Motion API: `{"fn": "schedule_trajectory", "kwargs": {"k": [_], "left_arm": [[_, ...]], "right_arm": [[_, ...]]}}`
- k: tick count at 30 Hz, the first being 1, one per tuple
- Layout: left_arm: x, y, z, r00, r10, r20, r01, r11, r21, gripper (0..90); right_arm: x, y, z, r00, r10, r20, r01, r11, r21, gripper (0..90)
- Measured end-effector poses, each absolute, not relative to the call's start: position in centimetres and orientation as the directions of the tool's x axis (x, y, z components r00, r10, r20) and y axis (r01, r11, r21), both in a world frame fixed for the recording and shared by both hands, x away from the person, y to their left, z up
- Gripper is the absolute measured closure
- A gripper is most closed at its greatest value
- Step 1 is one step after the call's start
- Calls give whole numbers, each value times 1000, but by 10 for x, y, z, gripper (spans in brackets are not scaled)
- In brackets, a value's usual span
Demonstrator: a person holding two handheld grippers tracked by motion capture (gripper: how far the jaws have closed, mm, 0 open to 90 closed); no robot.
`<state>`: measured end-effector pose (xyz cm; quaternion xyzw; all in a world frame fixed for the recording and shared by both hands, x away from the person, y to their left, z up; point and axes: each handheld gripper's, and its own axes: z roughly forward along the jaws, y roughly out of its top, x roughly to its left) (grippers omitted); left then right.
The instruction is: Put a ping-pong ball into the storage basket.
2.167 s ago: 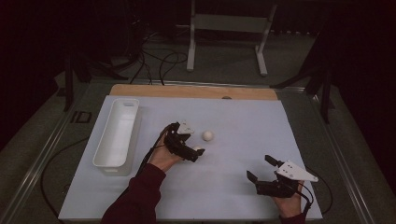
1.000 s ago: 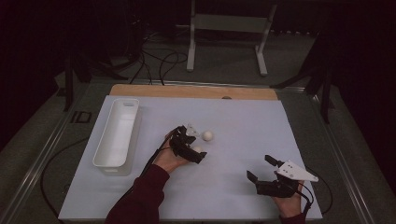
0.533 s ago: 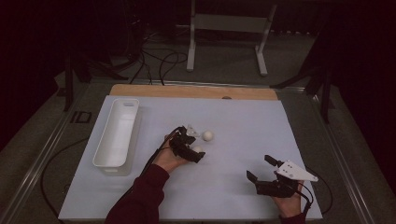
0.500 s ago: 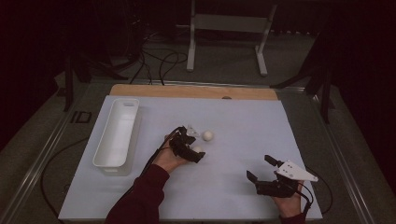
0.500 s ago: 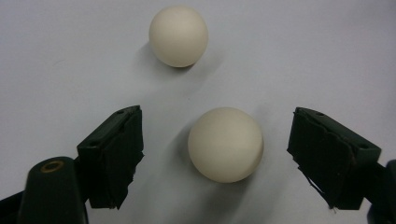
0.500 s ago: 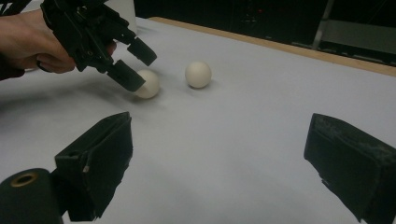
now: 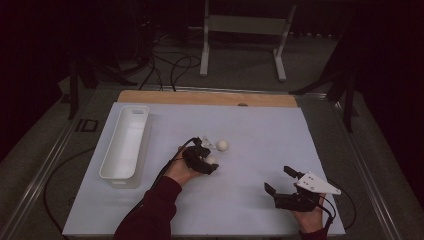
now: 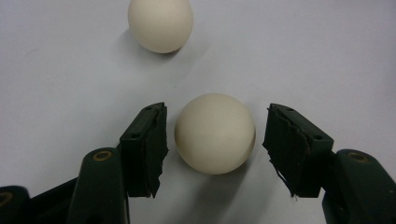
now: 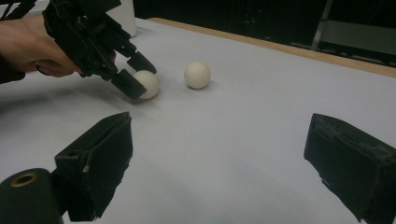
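White bench (image 7: 260, 125) carrying two balls. Near ball (image 8: 215, 133) lying dead ahead between left hand-held gripper (image 8: 212, 140) jaws, which have just been closing, narrow, pads not yet touching. Far ball (image 8: 160, 23) waiting beyond. Right hand-held gripper (image 7: 280, 182) idling wide, well apart.

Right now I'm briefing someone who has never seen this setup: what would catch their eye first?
Two white balls on the pale table sheet. The near ball sits between the left gripper pads, which have just been closing with small gaps left; the far ball lies free beyond. A long white tray lies at the left, and the right gripper rests open near the front edge.
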<state>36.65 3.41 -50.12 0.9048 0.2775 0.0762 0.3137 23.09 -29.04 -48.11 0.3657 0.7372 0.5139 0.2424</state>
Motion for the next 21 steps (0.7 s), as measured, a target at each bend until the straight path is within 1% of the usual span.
{"fn": "schedule_trajectory", "kwargs": {"k": [3, 7, 9, 21], "left_arm": [[367, 34, -502, 833, 553, -33, 455, -650, 608, 424], [367, 33, -504, 835, 550, -29, 455, -660, 599, 489], [366, 33, -504, 837, 547, -30, 454, -662, 597, 502], [365, 33, -502, 835, 550, -5, 444, -670, 595, 510]], "right_arm": [[231, -290, -481, -615, 788, 20, 291, 203, 935, 78], [231, -290, -481, -615, 788, 21, 291, 203, 935, 78], [231, -290, -481, -615, 788, 20, 291, 203, 935, 78], [231, -290, -482, -617, 787, 20, 291, 204, 935, 78]]}}
